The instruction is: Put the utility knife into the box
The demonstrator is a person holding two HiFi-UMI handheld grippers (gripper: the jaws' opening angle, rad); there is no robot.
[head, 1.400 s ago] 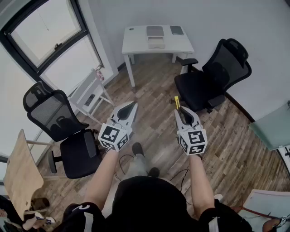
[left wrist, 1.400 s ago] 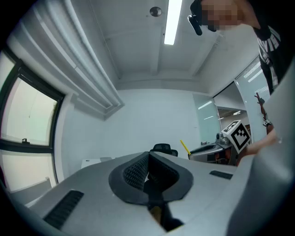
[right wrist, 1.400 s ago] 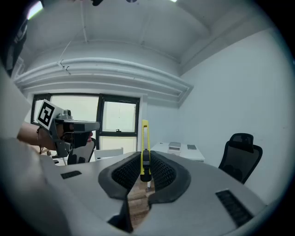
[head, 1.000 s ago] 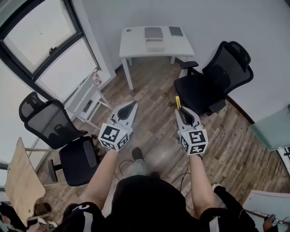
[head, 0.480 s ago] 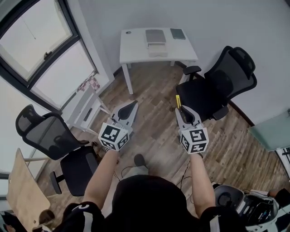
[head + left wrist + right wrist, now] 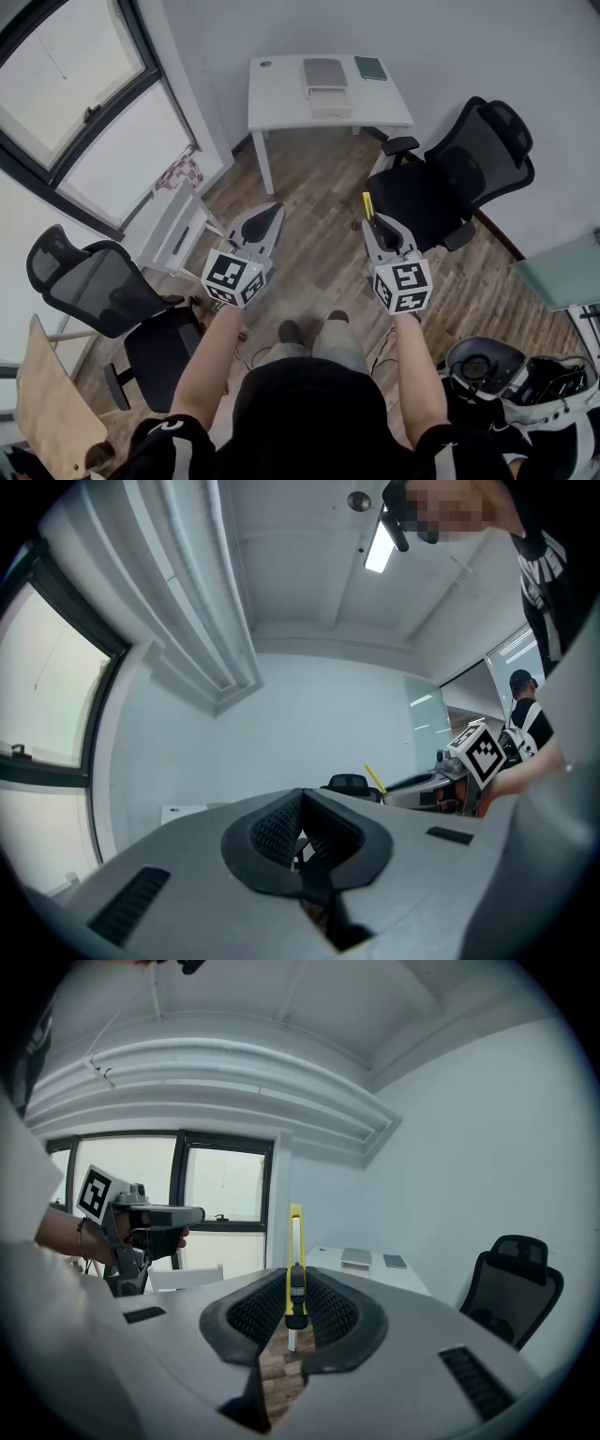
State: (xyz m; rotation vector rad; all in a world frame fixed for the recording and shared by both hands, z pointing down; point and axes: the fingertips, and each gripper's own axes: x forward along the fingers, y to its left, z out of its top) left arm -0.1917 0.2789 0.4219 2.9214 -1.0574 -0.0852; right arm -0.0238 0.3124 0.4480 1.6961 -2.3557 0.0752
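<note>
A yellow utility knife (image 6: 367, 205) stands upright between the jaws of my right gripper (image 6: 372, 221), which is shut on it; in the right gripper view the knife (image 6: 295, 1265) rises above the pads. My left gripper (image 6: 271, 210) is held level with it, jaws shut and nothing between them (image 6: 300, 801). Both hang in the air above the wooden floor. Ahead stands a white table (image 6: 281, 94) with a pale box (image 6: 327, 97) under a grey flat thing (image 6: 323, 70). The right gripper view shows that table (image 6: 328, 1258) far off.
A black office chair (image 6: 450, 169) stands right of the table, another (image 6: 103, 281) at the lower left. A white folding rack (image 6: 178, 220) stands by the window. A dark notebook (image 6: 371, 67) lies on the table. Grey gear (image 6: 487, 366) lies on the floor at lower right.
The view has shifted forward toward the table; the left chair has slid down the picture and gear has appeared at lower right. Both grippers keep their pose, knife still held.
</note>
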